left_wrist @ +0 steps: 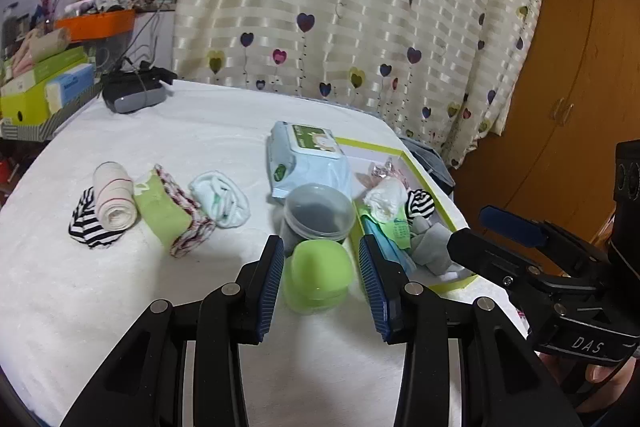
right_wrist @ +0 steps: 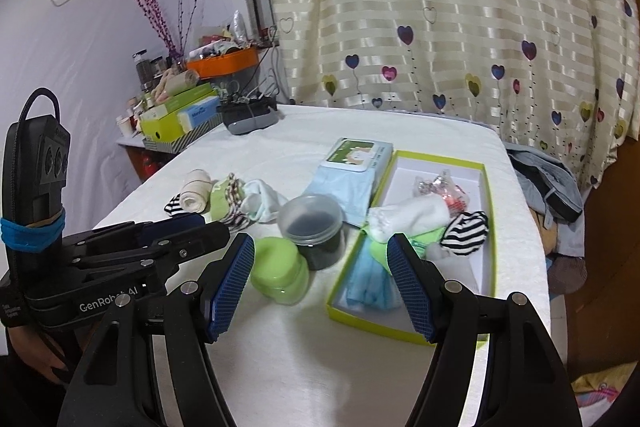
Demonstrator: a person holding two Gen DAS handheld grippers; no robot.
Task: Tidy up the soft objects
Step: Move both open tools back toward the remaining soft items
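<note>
Rolled socks lie on the white table: a beige roll on a striped one, a green one and a white one. They also show in the right wrist view. A green-rimmed box holds more socks, white and striped. My left gripper is open, with a green lidded jar between its fingers and not gripped. My right gripper is open and empty above the table near the box's front end.
A clear tub with dark contents and a wet-wipes pack stand beside the box. A dark device lies at the far left corner. Stacked boxes fill a side shelf. A heart-print curtain hangs behind.
</note>
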